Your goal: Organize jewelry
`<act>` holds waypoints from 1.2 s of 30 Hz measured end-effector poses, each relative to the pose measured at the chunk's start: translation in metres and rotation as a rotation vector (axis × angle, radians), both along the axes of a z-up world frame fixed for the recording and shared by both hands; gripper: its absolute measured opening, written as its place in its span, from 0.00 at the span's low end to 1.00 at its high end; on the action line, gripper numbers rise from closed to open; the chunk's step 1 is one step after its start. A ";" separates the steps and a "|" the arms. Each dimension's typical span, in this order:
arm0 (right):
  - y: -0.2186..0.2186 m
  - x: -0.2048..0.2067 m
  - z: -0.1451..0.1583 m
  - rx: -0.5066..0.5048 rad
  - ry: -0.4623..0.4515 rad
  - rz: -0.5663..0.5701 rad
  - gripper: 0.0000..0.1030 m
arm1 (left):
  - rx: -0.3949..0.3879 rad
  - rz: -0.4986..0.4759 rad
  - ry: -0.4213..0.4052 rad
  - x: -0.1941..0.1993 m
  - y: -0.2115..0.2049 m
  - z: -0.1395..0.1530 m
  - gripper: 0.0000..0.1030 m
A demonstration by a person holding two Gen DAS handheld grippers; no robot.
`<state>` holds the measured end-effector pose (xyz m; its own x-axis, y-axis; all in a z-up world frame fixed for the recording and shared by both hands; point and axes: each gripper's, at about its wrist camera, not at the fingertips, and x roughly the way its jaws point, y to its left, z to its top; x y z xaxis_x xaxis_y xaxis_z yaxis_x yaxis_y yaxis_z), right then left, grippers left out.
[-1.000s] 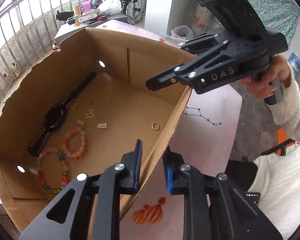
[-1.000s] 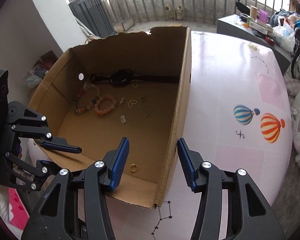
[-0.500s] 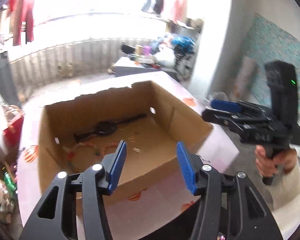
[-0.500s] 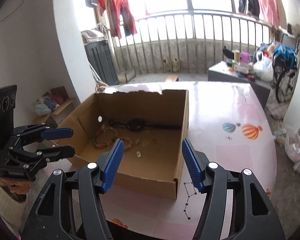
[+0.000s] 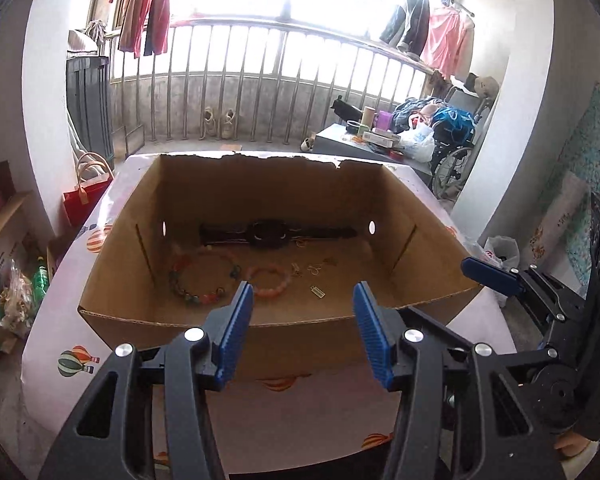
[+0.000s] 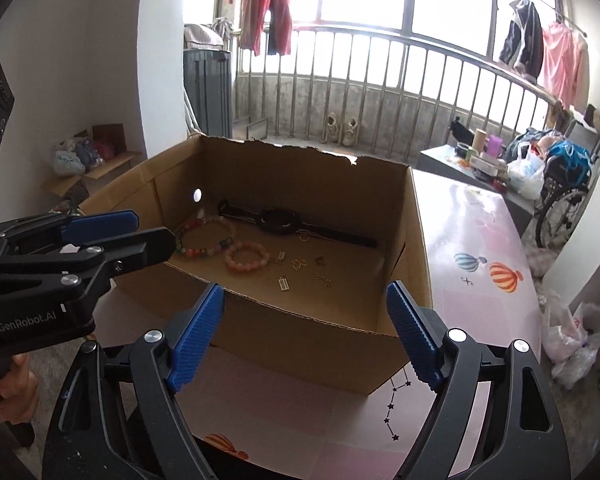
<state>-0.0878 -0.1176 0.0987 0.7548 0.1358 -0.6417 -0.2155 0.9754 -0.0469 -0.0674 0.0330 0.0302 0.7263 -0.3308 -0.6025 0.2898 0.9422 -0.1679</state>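
Observation:
An open cardboard box (image 5: 160, 334) (image 6: 300, 340) sits on the table. On its floor lie a black watch (image 5: 268, 234) (image 6: 278, 220), a multicolour bead bracelet (image 5: 176, 276) (image 6: 192, 250), a pink bead bracelet (image 5: 276, 286) (image 6: 246, 258) and several small gold charms (image 5: 316, 268) (image 6: 298, 262). My left gripper (image 5: 303, 292) (image 6: 154, 229) hovers open before the box's near wall, holding nothing. My right gripper (image 6: 305, 292) is at the near right corner, its jaws opening with nothing gripped. One of its blue pads (image 5: 490, 275) shows at the right.
The table's cloth (image 5: 76, 360) (image 6: 480, 240) has a balloon print and runs wide to the right of the box. Beyond stand a balcony railing (image 6: 380, 92), a cluttered low table (image 6: 480, 160) and a wheelchair (image 6: 564, 208). A red bag (image 5: 88, 200) sits at the left.
Both grippers straddled the box's walls a second ago. They have backed away from the box, the left one rolling upright, and both sets of jaws have widened.

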 end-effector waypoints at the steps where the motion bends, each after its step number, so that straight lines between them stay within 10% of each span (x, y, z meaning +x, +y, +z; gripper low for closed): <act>1: 0.000 -0.002 0.000 0.005 0.002 -0.001 0.81 | -0.006 0.001 0.003 0.001 0.001 -0.001 0.51; 12: -0.015 0.005 0.022 0.072 0.005 -0.086 0.81 | 0.131 0.027 0.027 0.005 -0.007 -0.003 0.57; 36: -0.017 0.017 0.006 0.114 0.098 -0.050 0.80 | 0.115 0.032 0.057 0.008 -0.004 -0.007 0.60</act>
